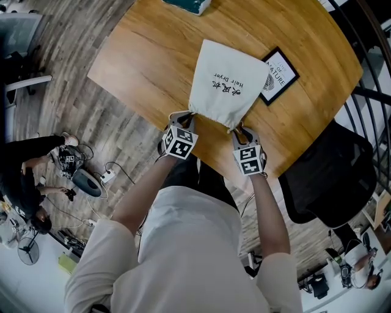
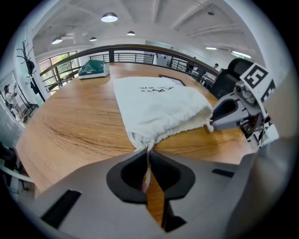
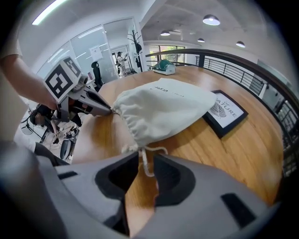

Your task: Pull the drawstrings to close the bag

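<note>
A white cloth drawstring bag (image 1: 223,79) with dark print lies on the round wooden table (image 1: 146,55), its gathered mouth toward me. My left gripper (image 1: 186,117) is at the mouth's left corner. In the left gripper view its jaws (image 2: 148,151) are pinched together on a thin white drawstring (image 2: 148,163) coming out of the bag (image 2: 159,105). My right gripper (image 1: 239,129) is at the mouth's right corner. In the right gripper view its jaws (image 3: 146,154) stand slightly apart, and the other drawstring (image 3: 145,163) hangs loose in the gap below the bag (image 3: 163,109).
A black-framed picture (image 1: 278,76) lies on the table just right of the bag. A teal object (image 1: 189,5) sits at the far edge. A black office chair (image 1: 330,177) stands at the table's right. The near table edge runs just under both grippers.
</note>
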`<state>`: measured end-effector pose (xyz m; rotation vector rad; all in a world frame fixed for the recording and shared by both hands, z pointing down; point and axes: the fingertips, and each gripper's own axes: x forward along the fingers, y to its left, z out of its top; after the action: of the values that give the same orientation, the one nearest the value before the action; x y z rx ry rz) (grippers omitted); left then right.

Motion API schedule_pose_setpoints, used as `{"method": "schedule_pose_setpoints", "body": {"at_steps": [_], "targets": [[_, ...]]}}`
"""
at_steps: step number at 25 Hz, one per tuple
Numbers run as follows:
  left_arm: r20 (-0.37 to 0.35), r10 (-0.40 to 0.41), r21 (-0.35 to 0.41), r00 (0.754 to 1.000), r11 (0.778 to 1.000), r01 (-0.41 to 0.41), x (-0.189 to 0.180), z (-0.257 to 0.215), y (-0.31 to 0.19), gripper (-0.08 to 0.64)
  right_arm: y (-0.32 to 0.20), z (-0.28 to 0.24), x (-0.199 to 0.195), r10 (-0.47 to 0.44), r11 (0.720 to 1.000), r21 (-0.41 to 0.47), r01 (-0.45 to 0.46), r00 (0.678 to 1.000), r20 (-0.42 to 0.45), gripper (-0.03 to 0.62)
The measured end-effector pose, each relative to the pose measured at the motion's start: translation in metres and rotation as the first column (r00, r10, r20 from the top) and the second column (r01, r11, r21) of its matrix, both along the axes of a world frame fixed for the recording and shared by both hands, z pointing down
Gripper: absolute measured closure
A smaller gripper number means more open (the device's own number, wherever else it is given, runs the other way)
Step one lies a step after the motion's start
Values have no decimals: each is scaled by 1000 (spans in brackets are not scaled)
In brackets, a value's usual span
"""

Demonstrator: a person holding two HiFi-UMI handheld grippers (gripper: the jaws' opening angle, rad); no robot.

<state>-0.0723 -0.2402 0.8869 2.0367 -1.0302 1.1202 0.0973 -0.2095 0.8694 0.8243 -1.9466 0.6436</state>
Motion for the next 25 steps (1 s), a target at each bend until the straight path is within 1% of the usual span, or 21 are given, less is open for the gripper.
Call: {"method": "schedule_pose_setpoints", "body": {"at_steps": [2,5,8,11,13,15,17,20,22,25], "targets": [[13,-5,12,1000,1000,5,-2,-1,-2,549,-2,5,-1,-3,1000,-9,3,1000,-25,505],[24,10,31,1000,999,-10,-2,1,-1,561,-4,11,3,27,1000,-3,-27,999,-47,513],[4,6,22,1000,1000,-6,-5,-1,-1,565,-5,9,6,40,999,9,-40,998,-58,564],[-4,9,37,1000,999,-9,-9,-14,0,566,-5,-3,9,46,998,38,-44,997,-57,578],[11,10,71,1000,997,-11,-13,-26,0,565,-6,-15,15,61,996,73,-56,996,-64,580],[42,4,132,999,991,-10,-18,-39,-7,566,-13,-27,20,91,989,122,-83,994,-55,580],[70,-16,201,997,980,2,-25,-55,-19,565,-23,-41,23,124,977,177,-117,992,-29,580],[89,-66,293,994,955,38,-34,-83,-31,566,-32,-71,24,164,953,255,-163,986,17,580],[96,-100,354,990,933,60,-38,-103,-39,565,-38,-94,26,185,934,304,-190,982,43,580],[95,-142,439,985,894,87,-41,-137,-46,565,-46,-126,32,223,901,363,-239,971,86,580]]}}
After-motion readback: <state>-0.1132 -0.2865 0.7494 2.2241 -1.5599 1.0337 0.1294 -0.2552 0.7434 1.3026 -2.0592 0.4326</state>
